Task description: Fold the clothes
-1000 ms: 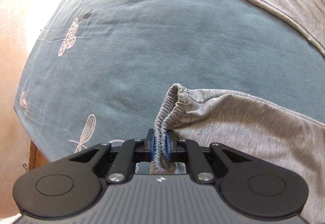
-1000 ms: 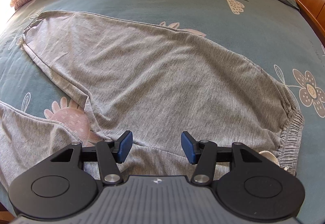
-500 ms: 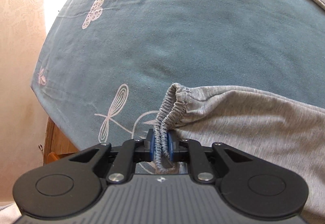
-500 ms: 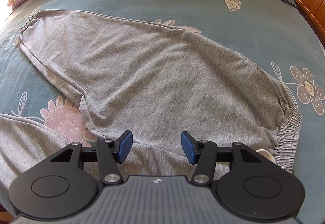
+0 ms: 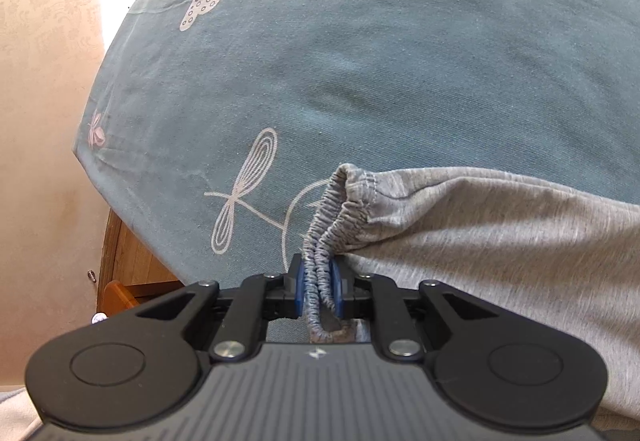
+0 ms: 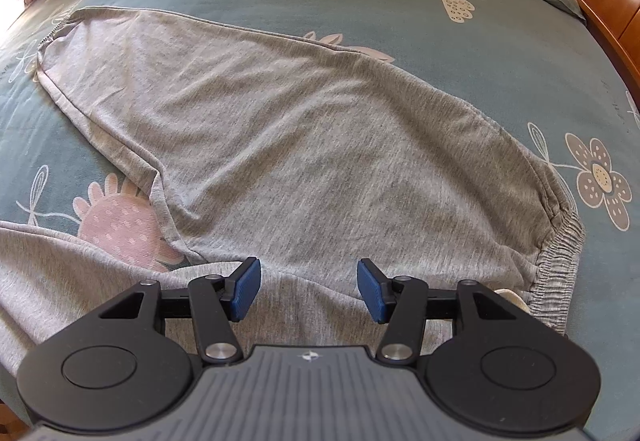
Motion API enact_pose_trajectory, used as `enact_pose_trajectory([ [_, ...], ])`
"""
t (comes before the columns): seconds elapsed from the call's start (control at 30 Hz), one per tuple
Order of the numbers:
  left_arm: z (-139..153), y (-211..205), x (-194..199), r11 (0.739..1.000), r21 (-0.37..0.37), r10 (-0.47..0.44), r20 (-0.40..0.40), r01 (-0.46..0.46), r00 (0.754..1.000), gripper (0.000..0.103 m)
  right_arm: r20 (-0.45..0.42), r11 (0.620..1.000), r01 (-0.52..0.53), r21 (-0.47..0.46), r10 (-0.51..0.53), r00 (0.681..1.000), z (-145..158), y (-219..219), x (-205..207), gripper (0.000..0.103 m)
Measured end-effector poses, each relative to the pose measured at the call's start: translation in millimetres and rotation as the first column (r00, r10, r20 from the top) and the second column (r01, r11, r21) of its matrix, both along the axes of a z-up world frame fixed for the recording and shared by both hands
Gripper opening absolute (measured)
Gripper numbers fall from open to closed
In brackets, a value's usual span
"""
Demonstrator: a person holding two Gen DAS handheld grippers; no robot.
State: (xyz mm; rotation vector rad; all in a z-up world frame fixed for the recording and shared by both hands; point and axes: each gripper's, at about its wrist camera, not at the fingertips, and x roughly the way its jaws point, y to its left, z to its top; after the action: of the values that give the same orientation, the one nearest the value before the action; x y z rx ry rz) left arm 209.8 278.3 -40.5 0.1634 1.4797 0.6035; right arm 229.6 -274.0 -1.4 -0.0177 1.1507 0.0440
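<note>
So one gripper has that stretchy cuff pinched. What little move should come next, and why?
Probably carry the cuff across the bed toward the other trouser leg. The left gripper is shut on it, that leg lies flat, and the right gripper hangs open over the grey trousers, holding nothing.

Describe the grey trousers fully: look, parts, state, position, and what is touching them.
The grey trousers look like soft heathered jersey, with a gathered elastic waistband and elastic cuffs. They lie spread and lightly wrinkled on the teal floral bedsheet, legs splayed apart. The left gripper pinches one leg's cuff; the right gripper is open over the crotch area.
</note>
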Motion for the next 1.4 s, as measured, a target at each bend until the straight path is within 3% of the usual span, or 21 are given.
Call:
enact_pose_trajectory([
  [0.1,2,0,2,0.998,-0.040,-0.044,0.042,0.046,0.998,0.019,-0.001,1.000,-0.007,0.003,0.007,1.000,-1,2,-1,0.059],
  [0.2,14,6,3,0.997,-0.052,-0.040,0.143,0.048,0.989,0.019,-0.005,1.000,-0.014,0.002,0.014,1.000,-1,4,-2,0.060],
  [0.33,23,21,-12,0.997,-0.074,0.049,0.182,-0.036,0.982,0.024,-0.005,1.000,-0.027,0.003,0.027,1.000,0,7,-3,0.060],
  [0.4,21,29,-29,0.988,-0.121,0.119,0.203,-0.096,0.972,0.028,-0.004,1.000,-0.027,0.005,0.027,1.000,1,8,-3,0.061],
  [0.5,13,37,-63,0.947,-0.247,0.266,0.236,-0.207,0.935,0.042,-0.004,1.000,-0.026,0.010,0.026,1.000,2,11,-2,0.063],
  [0.7,-26,38,-103,0.831,-0.428,0.478,0.226,-0.354,0.849,0.041,-0.001,0.998,-0.061,0.005,0.061,0.998,8,25,4,0.064],
  [0.77,-28,35,-108,0.822,-0.441,0.501,0.260,-0.360,0.825,0.046,0.000,0.997,-0.082,-0.006,0.082,0.997,11,30,5,0.064],
  [0.87,-27,31,-105,0.836,-0.437,0.473,0.265,-0.333,0.840,0.043,0.003,0.994,-0.106,-0.022,0.106,0.994,14,36,9,0.064],
  [0.9,-26,30,-104,0.839,-0.438,0.464,0.266,-0.323,0.845,0.029,0.004,0.994,-0.110,-0.023,0.110,0.994,15,38,9,0.064],
  [0.93,-24,30,-102,0.843,-0.439,0.452,0.261,-0.312,0.853,0.005,0.004,0.993,-0.113,-0.021,0.113,0.994,16,40,10,0.064],
  [0.97,-23,29,-99,0.846,-0.441,0.440,0.257,-0.301,0.860,0.002,0.003,0.993,-0.115,-0.021,0.115,0.993,16,42,11,0.064],
  [1.07,-12,27,-96,0.870,-0.417,0.396,0.273,-0.263,0.877,0.002,-0.005,0.991,-0.134,-0.026,0.134,0.991,15,50,11,0.064],
  [1.17,6,34,-99,0.871,-0.419,0.410,0.336,-0.255,0.848,0.002,-0.018,0.985,-0.163,-0.055,0.162,0.987,14,56,10,0.064],
  [1.27,12,38,-94,0.891,-0.403,0.364,0.354,-0.211,0.861,0.002,-0.037,0.985,-0.151,-0.083,0.149,0.988,14,52,9,0.064],
  [1.33,4,42,-88,0.893,-0.399,0.342,0.293,-0.211,0.893,0.002,-0.056,0.989,-0.114,-0.092,0.109,0.992,16,43,6,0.064],
  [1.4,-2,48,-87,0.887,-0.412,0.336,0.266,-0.208,0.904,0.002,-0.074,0.993,-0.066,-0.101,0.059,0.996,20,31,-4,0.064],
])
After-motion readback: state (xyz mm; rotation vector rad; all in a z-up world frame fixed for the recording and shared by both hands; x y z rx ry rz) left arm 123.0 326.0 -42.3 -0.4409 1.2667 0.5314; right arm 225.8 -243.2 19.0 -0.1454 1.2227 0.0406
